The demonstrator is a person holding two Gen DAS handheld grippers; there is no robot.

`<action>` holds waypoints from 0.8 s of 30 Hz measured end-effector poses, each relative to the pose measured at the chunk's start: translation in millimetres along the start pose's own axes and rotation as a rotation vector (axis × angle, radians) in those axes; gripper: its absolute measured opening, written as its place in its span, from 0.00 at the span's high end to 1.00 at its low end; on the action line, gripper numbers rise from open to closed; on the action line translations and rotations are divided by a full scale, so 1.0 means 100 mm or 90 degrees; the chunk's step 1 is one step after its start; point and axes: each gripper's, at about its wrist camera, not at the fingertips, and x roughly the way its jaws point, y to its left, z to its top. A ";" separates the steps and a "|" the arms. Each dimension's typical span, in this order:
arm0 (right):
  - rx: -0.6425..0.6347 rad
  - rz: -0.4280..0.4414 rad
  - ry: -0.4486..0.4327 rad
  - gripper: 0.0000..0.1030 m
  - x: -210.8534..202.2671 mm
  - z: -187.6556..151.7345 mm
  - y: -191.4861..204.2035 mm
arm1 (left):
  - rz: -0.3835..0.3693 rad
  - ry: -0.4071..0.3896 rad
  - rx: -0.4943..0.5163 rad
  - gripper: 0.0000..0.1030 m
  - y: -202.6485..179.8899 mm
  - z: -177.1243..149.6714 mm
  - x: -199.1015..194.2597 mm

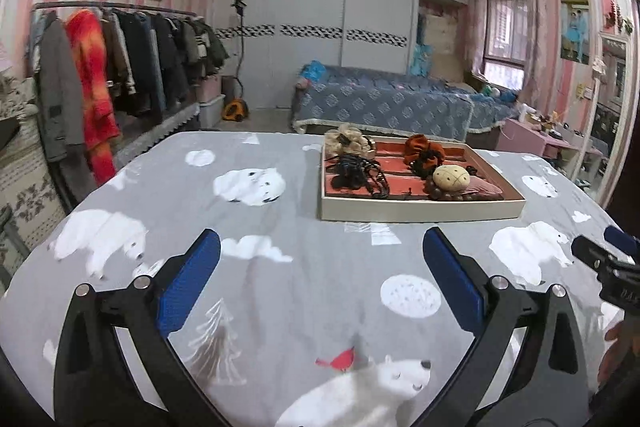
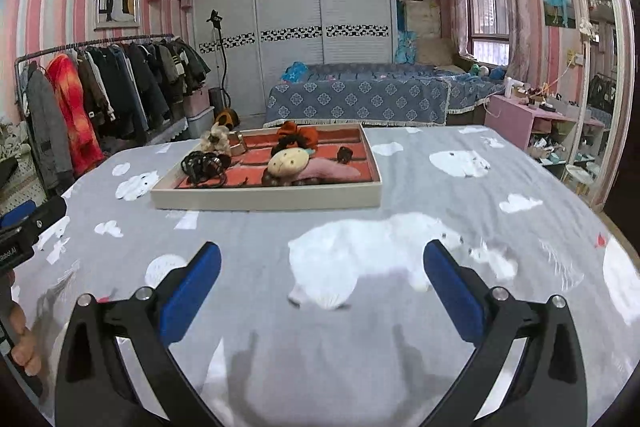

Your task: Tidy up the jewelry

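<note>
A cream tray [image 1: 420, 214] [image 2: 264, 202] with a red lining sits at the far side of the table. In it lie a beige flower hair piece [image 1: 346, 142] [image 2: 216, 141], an orange scrunchie [image 1: 420, 149] [image 2: 298, 134], a tangle of black bands [image 1: 358, 173] [image 2: 204, 165], a cream round clip [image 1: 451, 178] [image 2: 287, 161], a pink pouch [image 2: 336, 171] and brown beads [image 1: 444, 195]. My left gripper [image 1: 320, 263] is open over the bare cloth, well short of the tray. My right gripper [image 2: 322, 267] is open too, nothing between its blue pads.
A grey tablecloth [image 1: 248, 211] [image 2: 440, 187] printed with white bears covers the table. Each gripper shows at the edge of the other's view, with a hand [image 2: 24, 343] on it. Behind stand a clothes rack [image 1: 120, 67], a bed [image 1: 384, 103] and a pink shelf [image 2: 532, 123].
</note>
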 end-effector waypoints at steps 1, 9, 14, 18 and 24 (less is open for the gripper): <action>-0.002 0.000 -0.003 0.04 -0.03 -0.03 0.01 | 0.002 -0.006 0.000 0.05 0.00 -0.03 -0.05; -0.034 -0.008 -0.045 0.04 -0.30 -0.19 0.14 | 0.027 -0.062 0.041 0.05 -0.14 -0.25 -0.41; -0.040 -0.007 -0.076 0.04 -0.43 -0.24 0.15 | 0.033 -0.080 0.062 0.05 -0.23 -0.37 -0.50; -0.036 -0.005 -0.063 0.04 -0.39 -0.25 0.13 | 0.039 -0.084 0.082 0.05 -0.28 -0.41 -0.49; -0.033 -0.008 -0.073 0.04 -0.41 -0.25 0.12 | 0.045 -0.081 0.065 0.05 -0.22 -0.41 -0.49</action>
